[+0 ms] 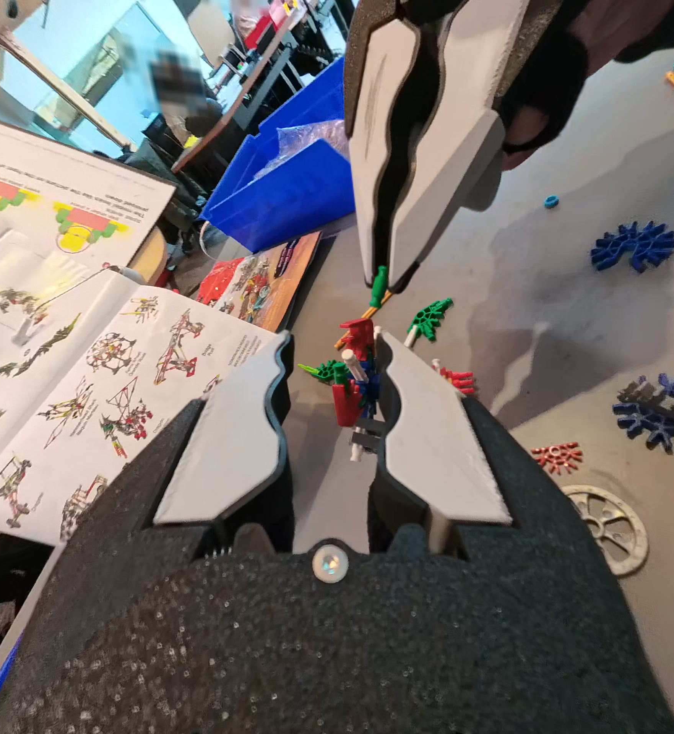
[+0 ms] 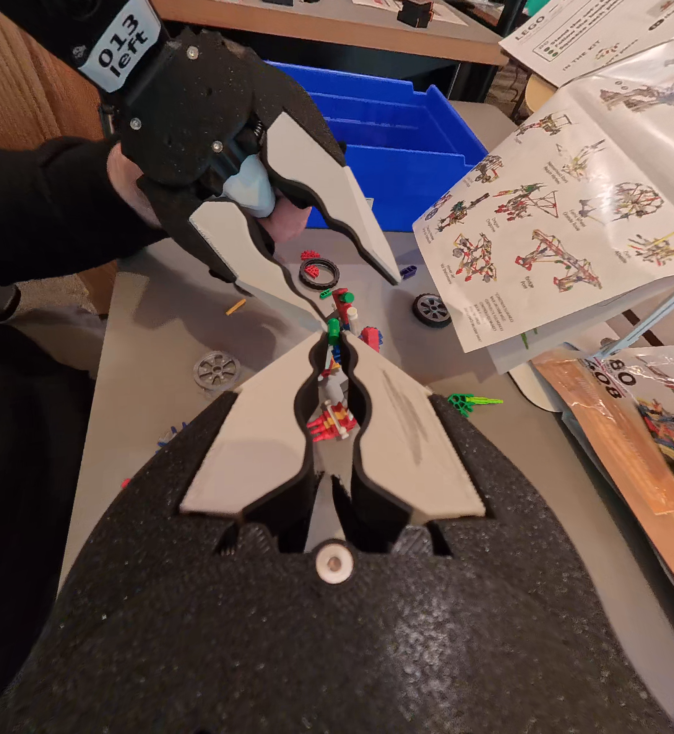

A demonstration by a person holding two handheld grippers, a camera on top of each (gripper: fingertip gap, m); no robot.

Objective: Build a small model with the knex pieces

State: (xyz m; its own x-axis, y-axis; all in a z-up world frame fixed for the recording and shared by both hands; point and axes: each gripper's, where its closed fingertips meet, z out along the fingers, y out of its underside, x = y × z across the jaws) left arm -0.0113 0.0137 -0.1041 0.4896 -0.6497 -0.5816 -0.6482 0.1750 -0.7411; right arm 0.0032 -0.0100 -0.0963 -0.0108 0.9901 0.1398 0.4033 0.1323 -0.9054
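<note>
Left wrist view shows the grey bench (image 1: 565,325) running ahead of the left gripper (image 1: 333,349), with a blue bin (image 1: 287,206) beyond it to the left and an open booklet (image 1: 109,357) of model drawings just left of its left finger. That gripper stands wide open; a small model (image 1: 353,389) of red, blue, green and white parts stands between its fingers, against the right one, though whether they touch cannot be told. The right gripper (image 1: 379,278) reaches in from ahead, nearly closed, pinching a green rod (image 1: 378,288) at its tips just beyond the model. To the right of the left gripper lie blue connectors (image 1: 633,246), a grey wheel hub (image 1: 609,528), a red connector (image 1: 557,456) and, nearer the model, a green connector (image 1: 430,315). In the right wrist view the right gripper (image 2: 333,331) clamps the green rod (image 2: 333,327) at the model (image 2: 343,317), and the left gripper (image 2: 361,304) spreads open around it from the far left; a tyre (image 2: 319,274) lies beyond, a wheel (image 2: 432,310) to the right.
</note>
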